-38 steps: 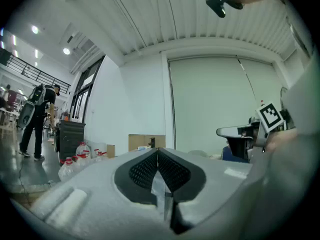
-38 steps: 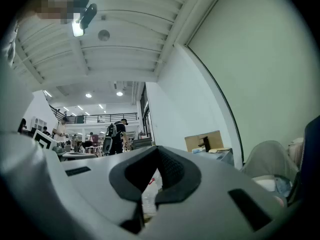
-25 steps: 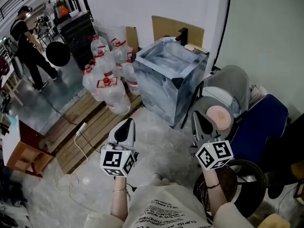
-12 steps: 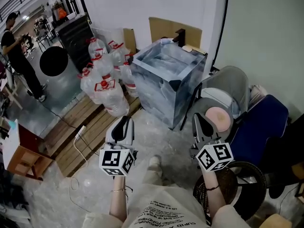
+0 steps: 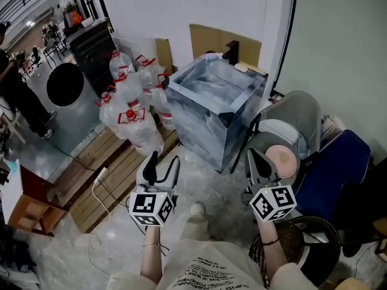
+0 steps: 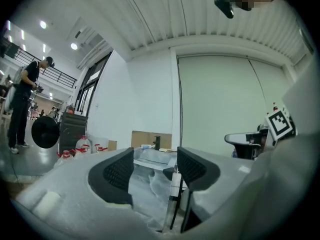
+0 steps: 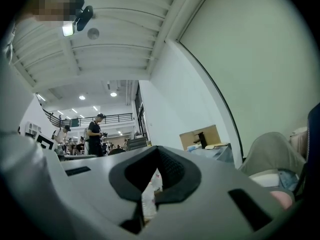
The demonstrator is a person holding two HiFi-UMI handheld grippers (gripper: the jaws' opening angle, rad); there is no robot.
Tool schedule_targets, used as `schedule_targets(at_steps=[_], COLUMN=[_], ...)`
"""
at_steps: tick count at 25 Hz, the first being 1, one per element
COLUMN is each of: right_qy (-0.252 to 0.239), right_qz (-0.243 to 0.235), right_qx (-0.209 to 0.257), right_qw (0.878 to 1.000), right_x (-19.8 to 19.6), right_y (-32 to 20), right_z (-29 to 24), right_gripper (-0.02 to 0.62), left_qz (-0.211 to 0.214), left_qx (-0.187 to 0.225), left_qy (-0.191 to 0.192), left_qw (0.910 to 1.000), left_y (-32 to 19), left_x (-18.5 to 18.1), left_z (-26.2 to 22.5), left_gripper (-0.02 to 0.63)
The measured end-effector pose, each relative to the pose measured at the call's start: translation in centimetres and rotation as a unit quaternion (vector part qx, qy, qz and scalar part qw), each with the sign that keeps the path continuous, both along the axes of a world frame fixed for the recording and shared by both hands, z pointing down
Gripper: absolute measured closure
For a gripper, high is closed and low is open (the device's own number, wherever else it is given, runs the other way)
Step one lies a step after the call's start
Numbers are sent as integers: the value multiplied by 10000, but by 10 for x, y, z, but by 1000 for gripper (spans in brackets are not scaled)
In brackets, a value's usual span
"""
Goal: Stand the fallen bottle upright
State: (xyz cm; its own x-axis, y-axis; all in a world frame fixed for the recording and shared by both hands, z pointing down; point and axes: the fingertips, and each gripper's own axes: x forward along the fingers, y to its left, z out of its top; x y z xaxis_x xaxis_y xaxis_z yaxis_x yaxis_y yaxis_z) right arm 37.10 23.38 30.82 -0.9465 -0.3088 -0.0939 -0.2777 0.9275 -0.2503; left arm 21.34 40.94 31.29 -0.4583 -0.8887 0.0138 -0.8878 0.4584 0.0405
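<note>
Several big clear water bottles with red caps [image 5: 130, 110] are bunched on the floor left of a glass tank [image 5: 211, 104]; the nearest one [image 5: 140, 132] leans over, and I cannot tell whether it lies flat. My left gripper [image 5: 163, 165] is held level well short of them. Its jaws are opening, with nothing between them in the left gripper view [image 6: 155, 171]. My right gripper [image 5: 257, 161] hangs to the right near a grey chair. It is shut [image 7: 155, 181] and holds nothing. The bottles [image 6: 82, 146] show small at the left in the left gripper view.
Wooden pallets [image 5: 112, 162] and a white cable with a power strip [image 5: 100, 175] lie on the plastic-covered floor. A grey chair [image 5: 293, 116], a blue seat [image 5: 335, 162] and a dark basket [image 5: 305, 240] crowd the right. A black round disc [image 5: 65, 84] and a person [image 5: 15, 98] are far left.
The left gripper's jaws have spread from shut to open. Both grippers have shifted a little toward the bottles and tank. The person at the far left has walked further left.
</note>
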Motion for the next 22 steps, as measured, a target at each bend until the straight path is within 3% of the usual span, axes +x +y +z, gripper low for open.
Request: schedule_targets(at_steps=[15,22], right_qy=[71,80], right_qz=[275,480], right_qx=[-126,-135], right_qw=[9995,9987], right_x=[-136,-181], right_y=[-78,-104], right_z=[4,8], right_gripper=[592,592], left_qz=[266,447], left_qx=[-122,-103], left_qy=[140,84], left_qw=[9995,9989], left_y=[-82,-117], left_x=[-146,-200], left_z=[10,12], left_gripper=[318,316])
